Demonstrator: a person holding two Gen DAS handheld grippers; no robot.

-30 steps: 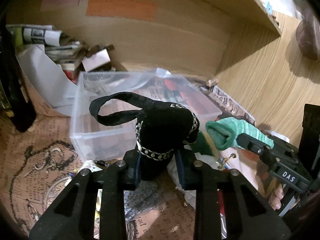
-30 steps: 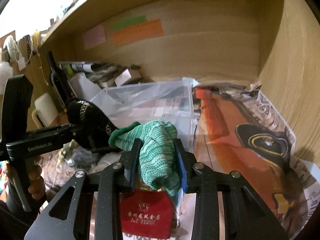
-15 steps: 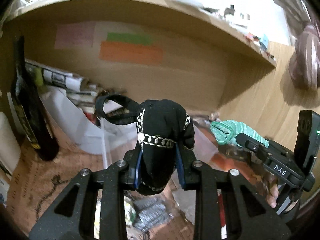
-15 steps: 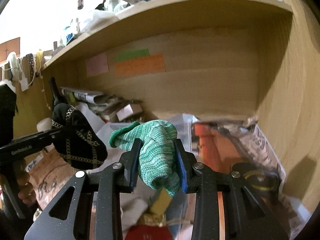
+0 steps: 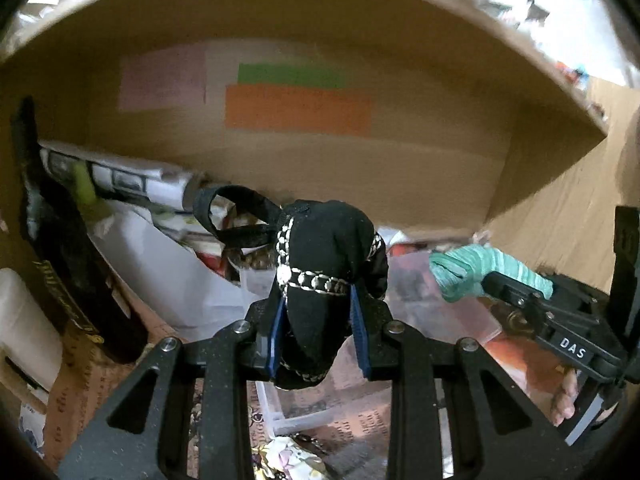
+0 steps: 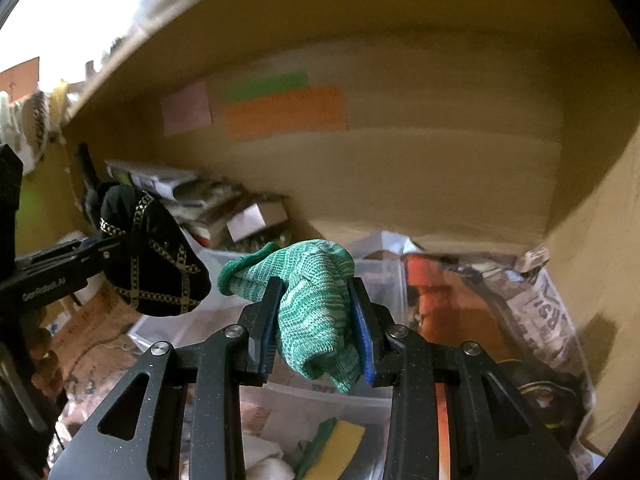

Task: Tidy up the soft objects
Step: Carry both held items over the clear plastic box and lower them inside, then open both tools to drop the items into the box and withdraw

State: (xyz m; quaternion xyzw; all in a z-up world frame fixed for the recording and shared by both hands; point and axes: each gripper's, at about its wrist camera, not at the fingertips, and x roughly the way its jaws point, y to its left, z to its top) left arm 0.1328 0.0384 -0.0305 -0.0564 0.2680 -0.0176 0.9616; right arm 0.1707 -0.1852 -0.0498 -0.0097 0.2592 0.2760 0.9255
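Note:
My left gripper (image 5: 318, 330) is shut on a black fabric pouch (image 5: 326, 268) trimmed with silver chain and a black strap loop; it also shows in the right wrist view (image 6: 154, 256), held in the air at the left. My right gripper (image 6: 318, 328) is shut on a green knit cloth (image 6: 312, 292), which also shows in the left wrist view (image 5: 480, 268). Both are held above a clear plastic bin (image 6: 376, 396) that holds a yellow-green sponge (image 6: 340, 444) and white soft items.
The scene is a wooden shelf alcove with pink, green and orange paper notes (image 5: 296, 108) on the back wall. A dark bottle (image 5: 60, 256), rolled papers (image 5: 120, 180) and a white bag stand at the left. Printed newspaper (image 6: 520, 320) covers the surface at the right.
Both grippers have lifted with their soft items and now sit above the clear bin. The view has tilted up toward the back wall. Grips are unchanged.

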